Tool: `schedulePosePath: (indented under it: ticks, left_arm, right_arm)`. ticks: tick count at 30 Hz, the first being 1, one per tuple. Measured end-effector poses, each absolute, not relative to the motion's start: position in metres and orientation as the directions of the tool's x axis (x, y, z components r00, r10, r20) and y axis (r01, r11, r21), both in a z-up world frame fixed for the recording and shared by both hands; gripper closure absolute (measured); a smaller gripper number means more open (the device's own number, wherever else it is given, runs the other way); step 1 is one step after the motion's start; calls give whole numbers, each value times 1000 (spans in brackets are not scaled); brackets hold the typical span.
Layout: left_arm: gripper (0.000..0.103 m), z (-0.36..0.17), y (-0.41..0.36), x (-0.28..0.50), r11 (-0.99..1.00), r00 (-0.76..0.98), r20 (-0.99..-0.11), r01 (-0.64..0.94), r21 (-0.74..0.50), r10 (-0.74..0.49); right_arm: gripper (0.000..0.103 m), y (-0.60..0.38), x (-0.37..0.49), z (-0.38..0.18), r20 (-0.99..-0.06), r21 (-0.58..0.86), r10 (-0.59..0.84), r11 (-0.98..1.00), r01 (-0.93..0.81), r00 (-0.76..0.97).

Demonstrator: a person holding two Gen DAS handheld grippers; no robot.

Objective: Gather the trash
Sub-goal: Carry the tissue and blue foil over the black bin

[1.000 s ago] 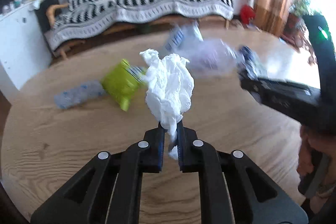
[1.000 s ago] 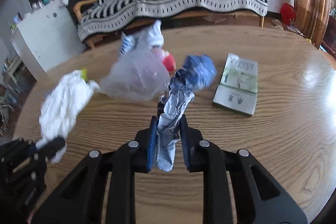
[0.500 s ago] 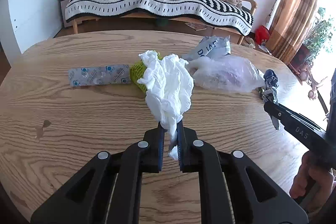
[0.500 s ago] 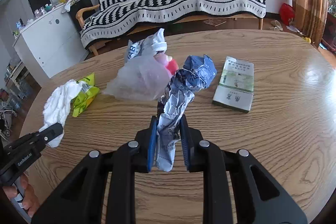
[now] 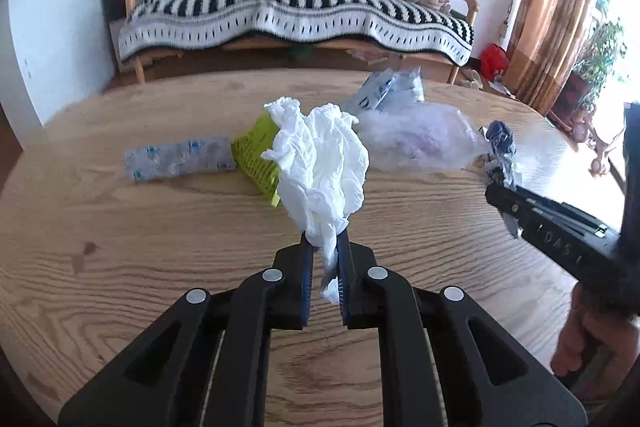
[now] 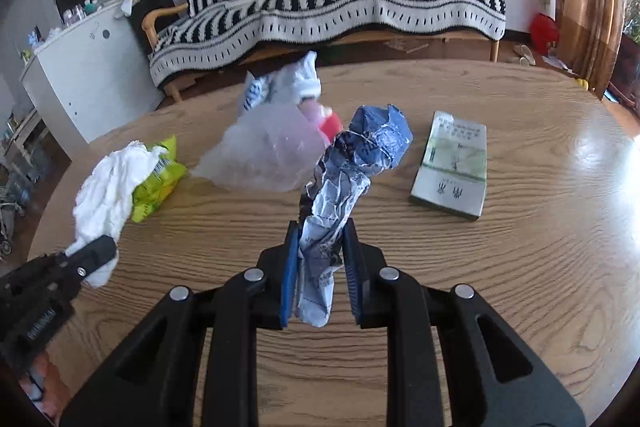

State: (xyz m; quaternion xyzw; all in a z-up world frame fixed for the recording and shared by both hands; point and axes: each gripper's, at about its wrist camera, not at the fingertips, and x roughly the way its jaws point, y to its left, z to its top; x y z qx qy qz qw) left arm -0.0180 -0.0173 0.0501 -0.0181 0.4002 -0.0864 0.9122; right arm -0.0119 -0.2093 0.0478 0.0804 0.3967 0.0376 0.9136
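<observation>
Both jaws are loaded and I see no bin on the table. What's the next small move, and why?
Probably carry both pieces off the table toward a bin, out of view. The left gripper clamps the white tissue, the right gripper the crumpled blue-and-white paper, so neither can pick up the clear plastic bag.

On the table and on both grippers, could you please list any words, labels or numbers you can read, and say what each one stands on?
"DAS": on the side of the right gripper, seen from the left wrist.
Booklet: two large characters on the cover, lines above them too small to read.
Crumpled blue-and-white wrapper in the right gripper: print too creased to read.
Yellow-green packet: barcode only, digits unreadable.
Left gripper: pale lettering on its body, blurred.
White tissue: none.
</observation>
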Motion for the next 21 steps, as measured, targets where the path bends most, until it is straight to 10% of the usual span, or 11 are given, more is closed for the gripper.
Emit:
schedulePosePath:
  ticks: [13, 21]
  left_arm:
    - [94, 109, -183, -146, 843, 552, -668, 487, -228, -499]
    - [94, 62, -330, -253, 671, 239, -773, 678, -300, -588]
  right_arm:
    - [81, -359, -230, 137, -579, 199, -17, 967, 162, 815]
    - [81, -490, -366, 83, -664, 326, -118, 843, 427, 738]
